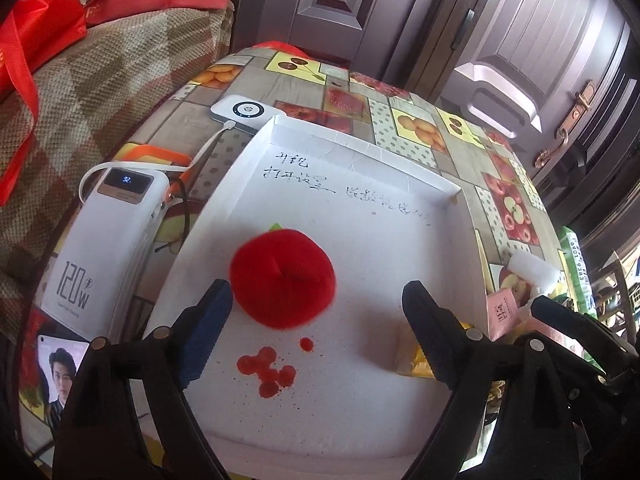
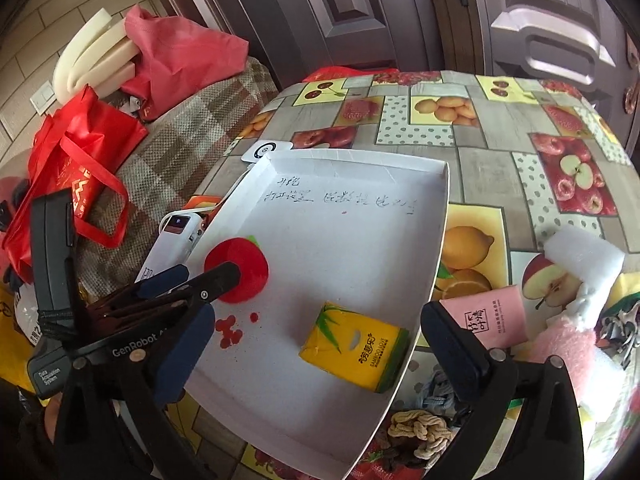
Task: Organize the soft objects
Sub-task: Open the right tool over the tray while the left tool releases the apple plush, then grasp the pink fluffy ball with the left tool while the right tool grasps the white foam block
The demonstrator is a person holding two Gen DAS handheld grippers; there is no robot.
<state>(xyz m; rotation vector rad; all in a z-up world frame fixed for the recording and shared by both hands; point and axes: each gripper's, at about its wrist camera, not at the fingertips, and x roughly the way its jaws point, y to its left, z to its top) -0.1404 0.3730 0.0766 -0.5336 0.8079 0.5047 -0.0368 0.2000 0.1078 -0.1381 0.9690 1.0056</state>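
Both views are bright with soft, even daylight. Ahead of each hand-held gripper, the white tray (image 1: 360, 216) is nearly washed out and shadows are faint. Strong fisheye bending curves the surface (image 2: 500, 168) and doors, and the corners fall black. Focus is mostly sharp, softening slightly toward the rims.

A shallow white cardboard tray (image 2: 438, 216) with handwriting on its floor lies on a table covered by a fruit-patterned oilcloth (image 2: 492, 148); a fuzzy red plush apple (image 2: 250, 270) rests at the tray's left side and a yellow tissue pack (image 2: 354, 348) near its right wall. The right gripper (image 2: 320, 348) stands wide open around the tissue pack without touching it, while the left gripper (image 2: 200, 276), also open, reaches in from the left beside the apple. A pink paper packet (image 2: 494, 316) and white foam (image 2: 584, 256) lie outside the tray to the right.
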